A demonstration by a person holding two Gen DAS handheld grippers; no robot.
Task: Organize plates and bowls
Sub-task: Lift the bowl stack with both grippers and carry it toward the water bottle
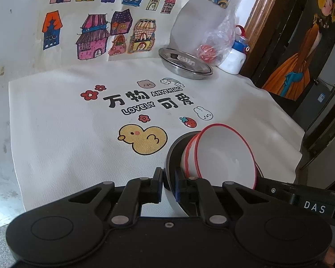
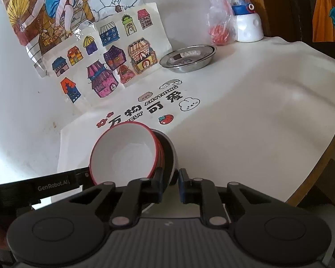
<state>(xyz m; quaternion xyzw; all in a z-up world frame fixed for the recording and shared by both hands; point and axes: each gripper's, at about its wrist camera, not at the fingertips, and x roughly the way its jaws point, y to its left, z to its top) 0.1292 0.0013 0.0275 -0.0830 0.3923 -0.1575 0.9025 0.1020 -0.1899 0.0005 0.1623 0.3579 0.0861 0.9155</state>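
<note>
The left tongs (image 1: pixel 168 184) are clenched on the rim of a dark bowl (image 1: pixel 174 149), one finger outside the wall and one inside. The right tongs (image 2: pixel 170 184) straddle the opposite rim of the same bowl (image 2: pixel 170 149); the fingers stand slightly apart with the rim between them, and whether the pads press on it cannot be told. Two red-rimmed white bowls (image 1: pixel 225 154) sit nested inside the dark bowl, and the whole stack is tipped on its side, mouths toward the left of the right wrist view (image 2: pixel 125 151).

Risks:
- The white bowls rest loosely in the dark bowl. More tilt toward their mouths could let them slide out onto the mat (image 1: pixel 67 122).
- Each grip covers only a thin rim section. Unequal lift or twist between the two tongs could let the bowl pivot or slip.
- If the right tongs are not closed, the left grip alone carries the load.

A stack of steel plates (image 1: pixel 185 64) stands well apart at the back of the mat, near a bag (image 1: pixel 218 40) and a bottle (image 1: pixel 234 55).

Not readable:
- The base of the dark bowl and any contact with the mat are hidden behind the tongs.
- The number of steel plates is unclear.
- The lower rims of the white bowls are cut off by the fingers.
</note>
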